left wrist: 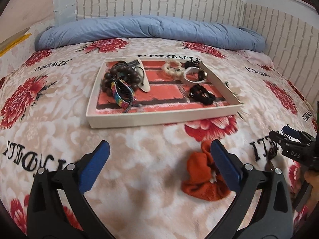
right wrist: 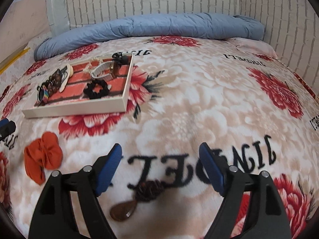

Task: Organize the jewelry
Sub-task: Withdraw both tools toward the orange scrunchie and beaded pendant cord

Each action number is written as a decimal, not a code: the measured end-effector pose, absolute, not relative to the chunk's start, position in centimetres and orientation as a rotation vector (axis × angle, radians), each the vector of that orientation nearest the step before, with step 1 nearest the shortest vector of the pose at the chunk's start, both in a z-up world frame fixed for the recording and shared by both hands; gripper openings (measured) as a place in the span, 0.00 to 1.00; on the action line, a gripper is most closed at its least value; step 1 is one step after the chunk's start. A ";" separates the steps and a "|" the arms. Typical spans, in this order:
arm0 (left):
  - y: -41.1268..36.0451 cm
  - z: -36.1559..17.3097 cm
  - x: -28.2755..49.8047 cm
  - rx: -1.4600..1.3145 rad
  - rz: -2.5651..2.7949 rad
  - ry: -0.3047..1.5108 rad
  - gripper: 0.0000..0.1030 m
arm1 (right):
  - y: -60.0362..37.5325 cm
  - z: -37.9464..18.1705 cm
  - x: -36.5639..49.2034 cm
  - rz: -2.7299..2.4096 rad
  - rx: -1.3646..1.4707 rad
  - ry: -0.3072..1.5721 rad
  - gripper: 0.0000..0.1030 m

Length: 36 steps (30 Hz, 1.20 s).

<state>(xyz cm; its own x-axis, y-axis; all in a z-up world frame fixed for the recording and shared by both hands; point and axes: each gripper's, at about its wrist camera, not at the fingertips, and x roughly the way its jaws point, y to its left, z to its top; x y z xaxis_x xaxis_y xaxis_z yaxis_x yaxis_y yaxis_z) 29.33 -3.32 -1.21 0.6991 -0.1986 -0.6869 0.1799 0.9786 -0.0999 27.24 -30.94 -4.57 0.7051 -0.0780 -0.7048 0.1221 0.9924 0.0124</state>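
While both tongs, left (left wrist: 159, 160) and right (right wrist: 160, 163), gape empty, the brown teardrop pendant (right wrist: 123, 211) could sink into the plush floral blanket (right wrist: 189, 103). A shallow pinch may slip off its knotted cord (right wrist: 149, 189).

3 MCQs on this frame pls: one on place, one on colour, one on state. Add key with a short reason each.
1. Where is the black scrunchie?
A. inside the tray
B. on the blanket beside the tray
C. on the blue quilt

2. What colour is the scrunchie lying loose on the blanket, in front of the tray?
A. green
B. orange
C. white

3. How is the left gripper?
A. shut on the orange scrunchie
B. shut on nothing
C. open, holding nothing

Key:
1 A, it lies on the red brick-patterned floor of the tray, near the right wall.
2 B, the orange scrunchie sits on the blanket outside the tray.
3 C, its blue pads stand wide apart with only blanket between them; the orange scrunchie lies by the right-hand pad, unclamped.
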 end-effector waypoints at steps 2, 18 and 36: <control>-3.7 -1.4 28.8 -0.026 -0.215 0.773 0.95 | -31.3 -4.6 26.8 -0.112 0.067 0.774 0.76; -7.8 -2.7 26.7 -0.023 -0.209 0.811 0.95 | -31.3 -4.8 25.5 -0.052 0.015 0.776 0.76; -10.0 -5.5 28.1 0.057 -0.213 0.875 0.95 | -30.8 -6.9 26.2 -0.061 -0.028 0.842 0.64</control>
